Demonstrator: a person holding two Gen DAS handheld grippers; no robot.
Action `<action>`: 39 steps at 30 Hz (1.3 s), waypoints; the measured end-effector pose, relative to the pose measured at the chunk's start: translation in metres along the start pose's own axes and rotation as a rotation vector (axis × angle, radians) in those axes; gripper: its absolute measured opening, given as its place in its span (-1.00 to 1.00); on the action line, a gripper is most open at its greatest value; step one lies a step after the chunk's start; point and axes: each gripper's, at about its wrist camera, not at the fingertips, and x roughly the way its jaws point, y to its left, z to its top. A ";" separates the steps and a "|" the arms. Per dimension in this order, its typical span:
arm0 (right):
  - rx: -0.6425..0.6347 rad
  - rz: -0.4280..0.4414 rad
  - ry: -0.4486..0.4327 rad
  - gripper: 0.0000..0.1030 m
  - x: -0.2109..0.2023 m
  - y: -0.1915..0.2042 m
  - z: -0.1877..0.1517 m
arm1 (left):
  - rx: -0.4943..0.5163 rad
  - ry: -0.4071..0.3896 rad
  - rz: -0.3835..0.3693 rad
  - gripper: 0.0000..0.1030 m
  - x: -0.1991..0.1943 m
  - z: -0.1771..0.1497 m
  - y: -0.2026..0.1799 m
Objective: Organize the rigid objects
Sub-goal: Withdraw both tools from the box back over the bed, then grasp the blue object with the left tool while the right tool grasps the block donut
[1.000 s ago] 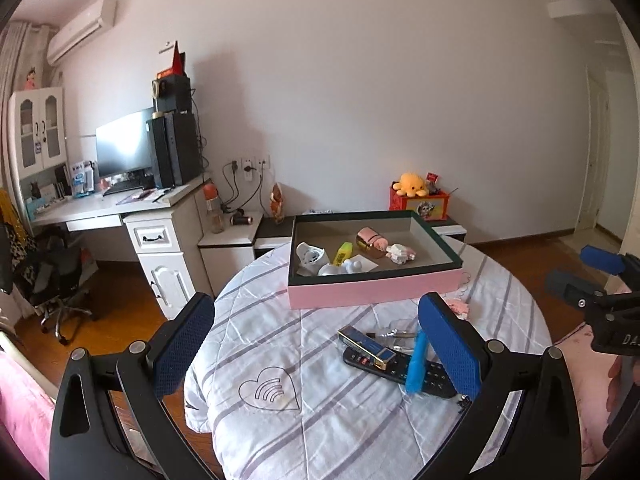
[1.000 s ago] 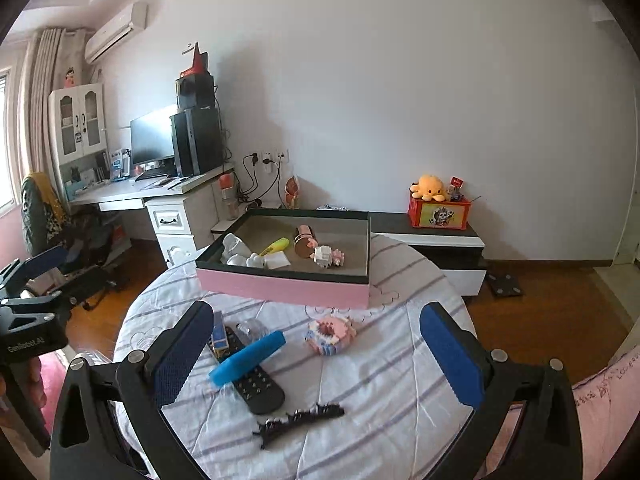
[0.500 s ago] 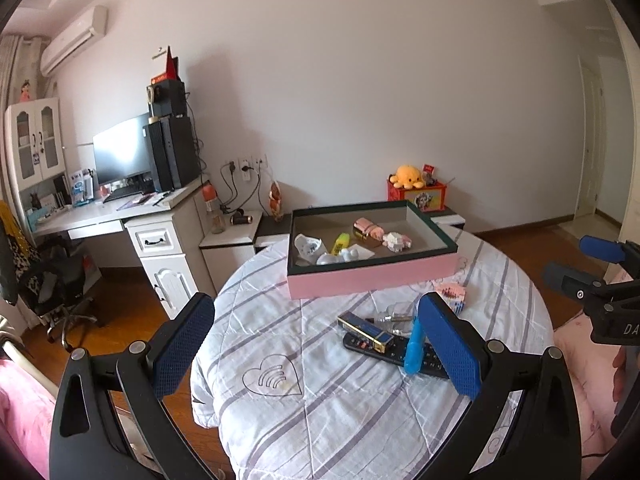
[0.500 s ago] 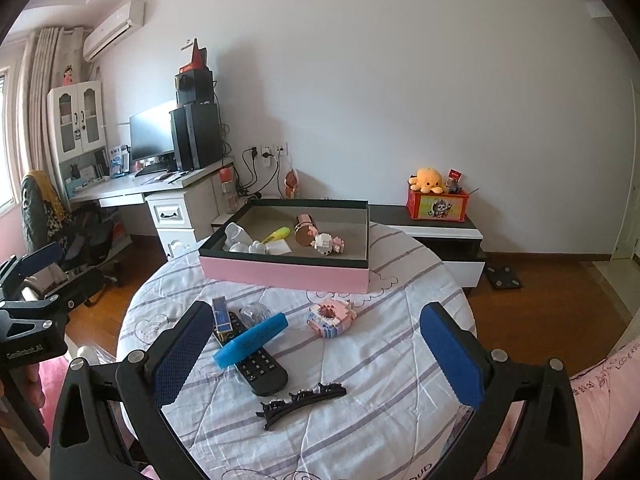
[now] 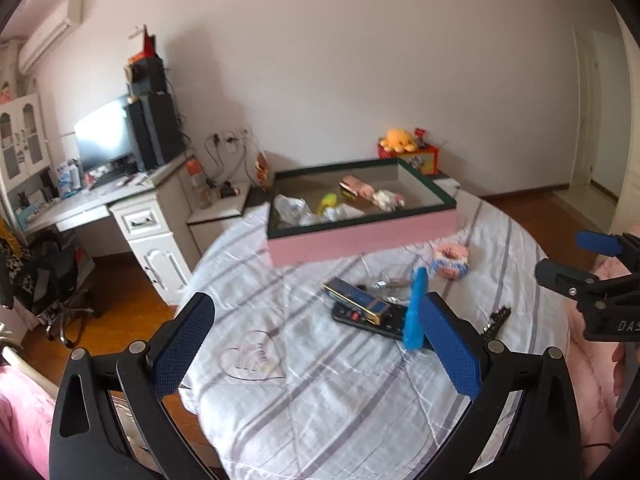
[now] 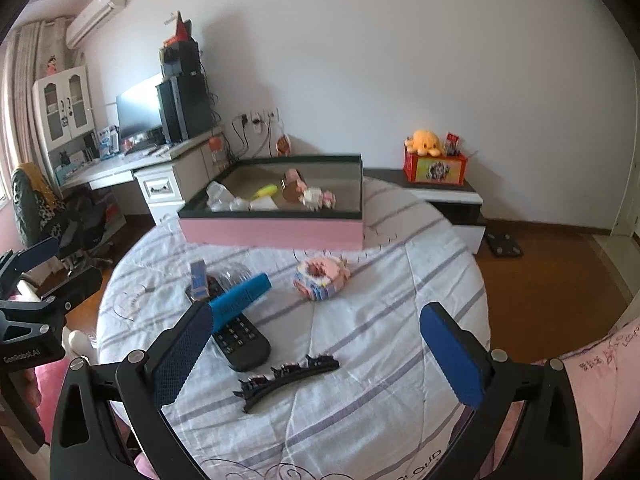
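Both grippers — left gripper [image 5: 316, 344], right gripper [image 6: 316, 354] — wide, empty; hair clip [image 6: 286, 375] at 6 o'clock (likely next for pink box [image 6: 272, 234]).

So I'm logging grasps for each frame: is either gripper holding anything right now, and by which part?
Nothing is held. The left gripper and the right gripper are both open and empty above the table.
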 end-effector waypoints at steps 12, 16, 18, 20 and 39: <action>0.057 0.005 0.097 1.00 0.038 -0.032 -0.014 | 0.076 0.120 -0.113 0.96 0.066 -0.014 -0.050; 0.075 0.020 0.114 1.00 0.047 -0.040 -0.018 | 0.087 0.165 -0.134 0.47 0.086 -0.016 -0.061; 0.083 0.023 0.124 1.00 0.051 -0.044 -0.019 | 0.099 0.196 -0.142 0.23 0.096 -0.019 -0.065; 0.090 0.027 0.131 1.00 0.055 -0.047 -0.020 | 0.104 0.212 -0.142 0.07 0.103 -0.021 -0.067; 0.059 0.035 0.178 1.00 0.093 -0.031 -0.010 | 0.032 0.185 -0.259 -0.61 0.057 -0.050 -0.007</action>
